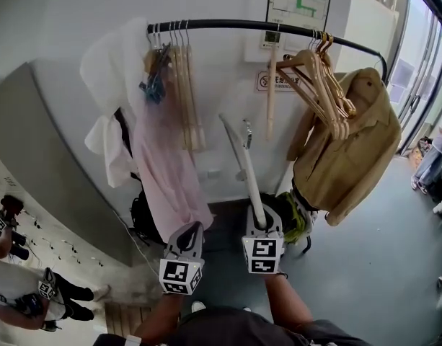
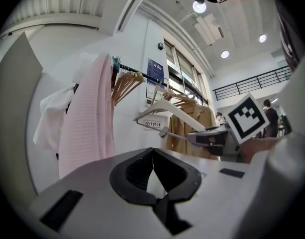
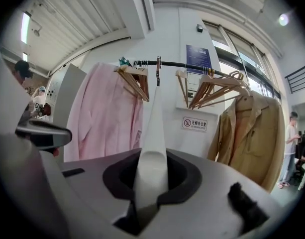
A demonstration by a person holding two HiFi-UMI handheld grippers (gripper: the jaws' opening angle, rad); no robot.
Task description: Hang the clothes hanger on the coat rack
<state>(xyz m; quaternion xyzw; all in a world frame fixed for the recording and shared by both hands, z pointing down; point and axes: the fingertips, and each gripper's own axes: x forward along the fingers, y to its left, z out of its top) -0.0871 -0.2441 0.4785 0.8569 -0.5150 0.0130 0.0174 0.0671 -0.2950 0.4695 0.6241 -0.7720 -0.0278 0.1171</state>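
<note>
The right gripper clamps one arm of the white hanger, whose long axis points up toward the coat rack rail, its hook well below the rail; the left gripper is closed, empty.

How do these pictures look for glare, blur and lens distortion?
Head view: the rail looks bowed by the wide lens. Left gripper view: a ceiling lamp flares, and the corners go dark and round. Right gripper view: the white hanger looks soft close to the lens, while the tan jacket stays sharp.
</note>
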